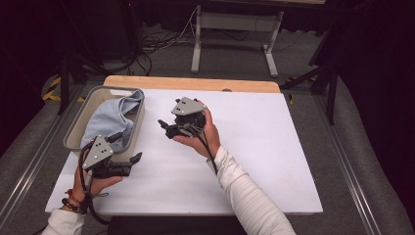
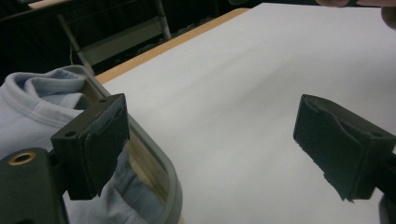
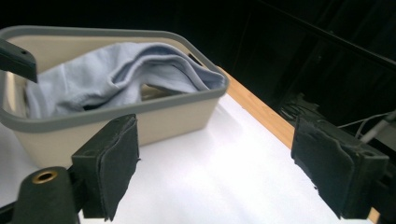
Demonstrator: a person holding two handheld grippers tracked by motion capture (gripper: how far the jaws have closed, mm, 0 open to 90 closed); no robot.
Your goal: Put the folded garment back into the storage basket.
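Both sets of jaws stand wide with nothing between them. The left gripper (image 1: 128, 161) sits low at the near left of the bench (image 1: 254, 147), the person's left hand (image 1: 95, 183) cupped under it, palm up, jaws pointing out over the white top. Just off its left jaw is the near corner of the grey-rimmed basket (image 2: 166, 172), and the light blue garment (image 2: 32, 98) is bunched inside, spilling up against the rim.

Farther out, the right gripper (image 1: 164, 126) hangs over the middle of the bench, right hand (image 1: 203, 134) wrapped round its body, wrist cocked inward so the jaws aim at the basket's side. From the right gripper view the basket (image 3: 116, 109) lies straight ahead of the jaws, apart from them, with the garment (image 3: 107, 74) heaped above its rim.

My read: the cloth is in and both hands are free of it. If it's to settle properly, the raised fold at the far corner wants pushing down inside the rim, jaws kept wide and coming in from above, so no fabric hangs over the edge
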